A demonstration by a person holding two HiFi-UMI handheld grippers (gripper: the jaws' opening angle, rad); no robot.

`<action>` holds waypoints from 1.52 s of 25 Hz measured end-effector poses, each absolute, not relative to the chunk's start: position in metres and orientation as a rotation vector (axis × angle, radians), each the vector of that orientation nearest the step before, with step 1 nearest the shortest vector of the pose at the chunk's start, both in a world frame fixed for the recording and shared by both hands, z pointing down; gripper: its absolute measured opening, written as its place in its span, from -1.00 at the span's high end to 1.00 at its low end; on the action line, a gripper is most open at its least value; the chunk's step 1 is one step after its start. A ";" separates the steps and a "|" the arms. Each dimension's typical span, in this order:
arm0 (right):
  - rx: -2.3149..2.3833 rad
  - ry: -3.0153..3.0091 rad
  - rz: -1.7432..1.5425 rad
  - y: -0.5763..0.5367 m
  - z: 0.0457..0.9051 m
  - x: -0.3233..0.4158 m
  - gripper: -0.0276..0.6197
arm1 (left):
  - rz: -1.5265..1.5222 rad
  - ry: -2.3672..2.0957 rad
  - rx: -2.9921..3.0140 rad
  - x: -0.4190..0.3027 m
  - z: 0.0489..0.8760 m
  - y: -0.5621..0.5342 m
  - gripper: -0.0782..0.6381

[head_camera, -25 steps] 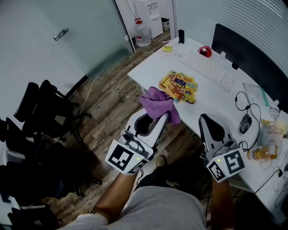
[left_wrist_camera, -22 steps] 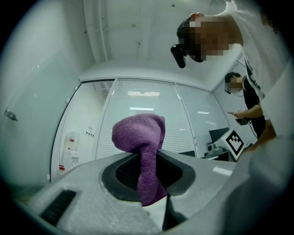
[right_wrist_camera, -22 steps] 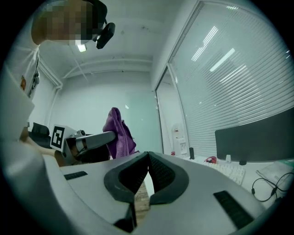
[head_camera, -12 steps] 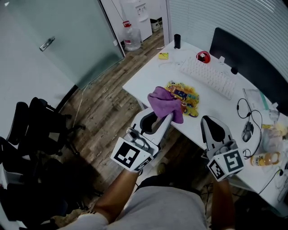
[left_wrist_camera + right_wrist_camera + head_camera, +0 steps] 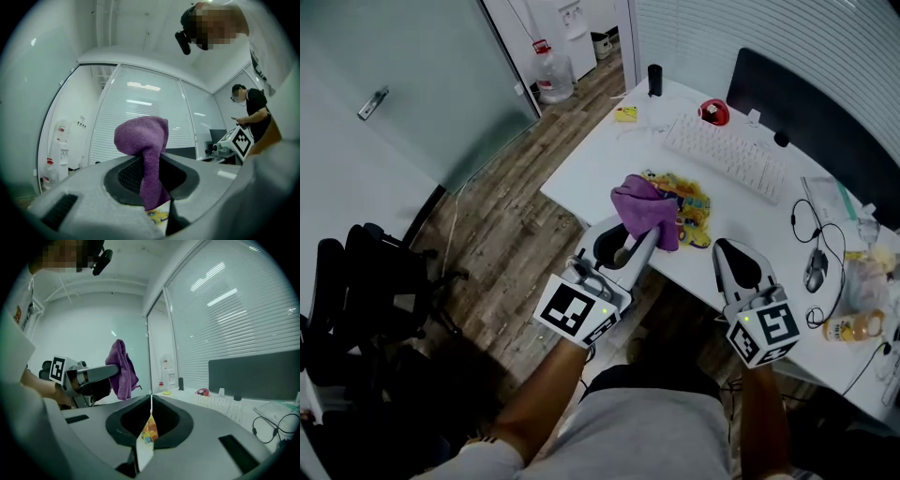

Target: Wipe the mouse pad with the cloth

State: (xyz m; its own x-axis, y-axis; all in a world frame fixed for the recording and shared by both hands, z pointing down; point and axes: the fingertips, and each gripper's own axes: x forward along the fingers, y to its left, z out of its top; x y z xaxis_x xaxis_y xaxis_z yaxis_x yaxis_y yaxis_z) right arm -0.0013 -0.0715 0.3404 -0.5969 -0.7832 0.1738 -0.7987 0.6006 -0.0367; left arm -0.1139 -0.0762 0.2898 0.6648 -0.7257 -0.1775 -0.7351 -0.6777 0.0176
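Observation:
A colourful yellow mouse pad lies near the front edge of the white desk. My left gripper is shut on a purple cloth, which bunches above the jaws and hangs over the pad's left part. In the left gripper view the cloth is pinched between the jaws. My right gripper is shut and empty, just before the desk edge, right of the pad. Its closed jaws show a strip of the pad behind them, with the cloth to the left.
A white keyboard lies behind the pad, with a dark monitor beyond. A mouse, cables and a drink bottle sit at the right. Black office chairs stand left on the wood floor. Another person stands in the background.
Both grippers have come closer to the desk and lower. The cloth, earlier short of the pad's near corner, now hangs over the pad's left part. The right jaws stay shut.

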 end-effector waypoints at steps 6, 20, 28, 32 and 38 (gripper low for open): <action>1.342 -2.633 0.201 -0.089 0.356 0.003 0.87 | 0.197 1.226 -2.849 -0.106 0.304 -0.094 0.55; 1.265 -2.573 0.298 -0.135 0.398 0.026 0.62 | -0.053 1.242 -2.863 -0.075 0.329 -0.151 0.55; 1.135 -2.436 0.330 -0.155 0.442 0.035 0.32 | -0.483 1.167 -2.897 -0.049 0.369 -0.185 0.55; 1.053 -2.398 0.348 -0.157 0.460 0.034 0.26 | -0.740 1.061 -2.874 -0.035 0.393 -0.191 0.55; 0.995 -2.319 0.335 -0.158 0.481 0.029 0.19 | -1.064 0.883 -2.851 -0.019 0.422 -0.194 0.55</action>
State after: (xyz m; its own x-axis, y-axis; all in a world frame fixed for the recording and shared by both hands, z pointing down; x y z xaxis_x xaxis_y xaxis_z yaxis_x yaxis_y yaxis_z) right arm 0.0285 -0.1576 0.4809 -0.5488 -0.5767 0.6052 -0.7245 0.6893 -0.0001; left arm -0.0191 -0.1944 0.4220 0.6191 -0.4923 0.6119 -0.5106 -0.8443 -0.1626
